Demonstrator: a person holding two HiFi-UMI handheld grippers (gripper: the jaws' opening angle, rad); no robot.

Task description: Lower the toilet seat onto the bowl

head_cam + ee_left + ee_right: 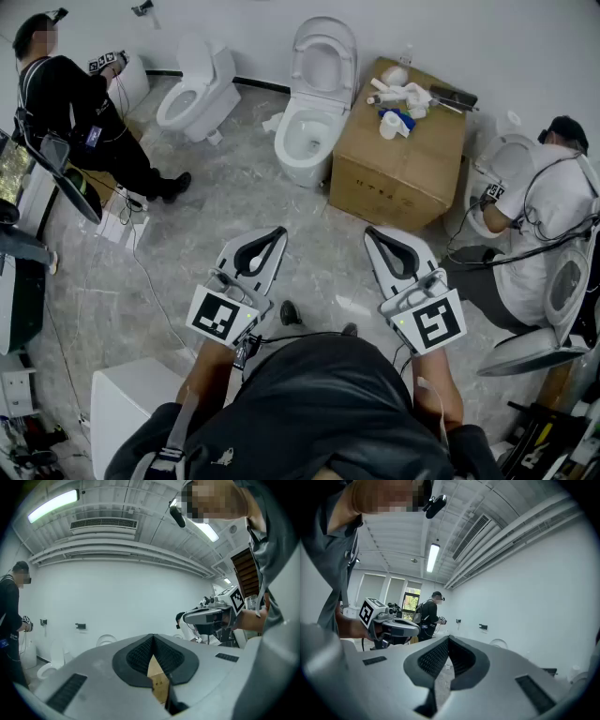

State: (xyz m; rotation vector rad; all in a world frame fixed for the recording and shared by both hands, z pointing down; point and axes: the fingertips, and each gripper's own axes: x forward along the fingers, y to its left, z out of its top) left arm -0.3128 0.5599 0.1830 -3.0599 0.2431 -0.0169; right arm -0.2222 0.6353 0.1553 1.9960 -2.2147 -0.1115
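Note:
A white toilet [302,141] stands on the marble floor ahead, its seat and lid [323,54] raised upright against the wall side, the bowl open. My left gripper [278,232] and right gripper [372,232] are held side by side close to my body, well short of the toilet, touching nothing. The left gripper's [153,637] pads meet at the tips with nothing between them. The right gripper [448,639] is likewise shut and empty. Each gripper view looks up toward the wall and ceiling, and each shows the other gripper [211,616] [389,623] alongside.
A cardboard box [403,178] with rolls and fittings on top stands right of the toilet. A second toilet [192,89] is at the back left beside a person in black [75,103]. A person in white [553,197] crouches at right by another toilet [548,319]. A white box [122,403] sits near left.

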